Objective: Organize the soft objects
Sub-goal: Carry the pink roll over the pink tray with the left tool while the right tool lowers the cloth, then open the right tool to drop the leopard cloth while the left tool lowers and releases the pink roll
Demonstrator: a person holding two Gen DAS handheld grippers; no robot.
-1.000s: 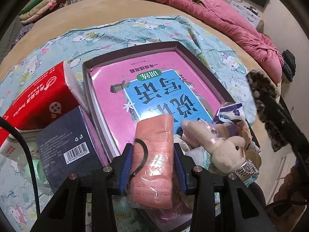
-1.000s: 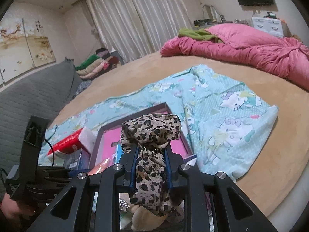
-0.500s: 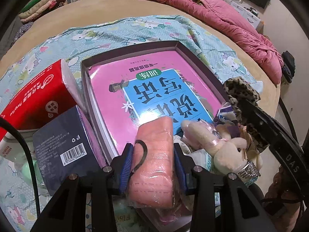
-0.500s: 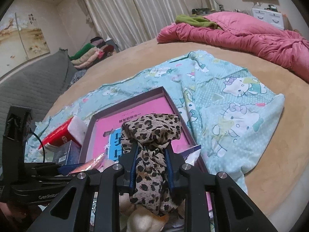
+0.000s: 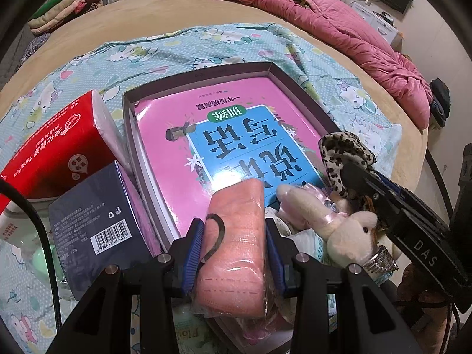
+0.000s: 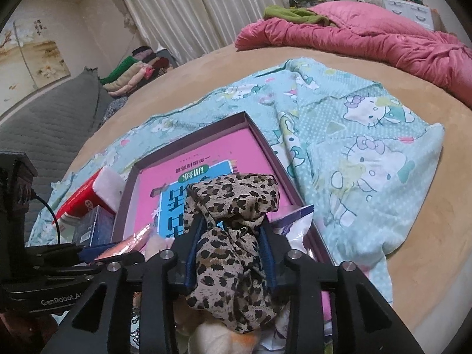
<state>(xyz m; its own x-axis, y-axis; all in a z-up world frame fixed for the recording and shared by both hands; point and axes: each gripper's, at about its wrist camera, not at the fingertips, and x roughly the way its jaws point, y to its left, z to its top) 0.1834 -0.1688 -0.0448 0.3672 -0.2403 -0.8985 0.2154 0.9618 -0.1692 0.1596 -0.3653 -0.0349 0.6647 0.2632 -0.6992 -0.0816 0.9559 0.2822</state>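
Observation:
My left gripper [image 5: 234, 233] is shut on a wrapped pink towel roll [image 5: 236, 244], held over the near edge of a shallow purple box [image 5: 206, 72]. A pink and blue book [image 5: 236, 138] lies in the box. My right gripper [image 6: 233, 230] is shut on a leopard-print cloth [image 6: 233, 206], held over the box's near right part; the cloth also shows in the left wrist view [image 5: 342, 153]. A cream plush rabbit [image 5: 339, 224] lies at the box's near right corner, between the two grippers.
A red tissue pack [image 5: 56, 144] and a dark blue carton [image 5: 94, 224] stand left of the box on a Hello Kitty sheet [image 6: 354, 135]. A pink quilt [image 6: 368, 35] lies at the far side of the bed. Folded clothes [image 6: 132, 70] are stacked far left.
My right gripper has come down and leftward with the leopard cloth, from above the bed to over the box's near right part. My left gripper has hardly moved.

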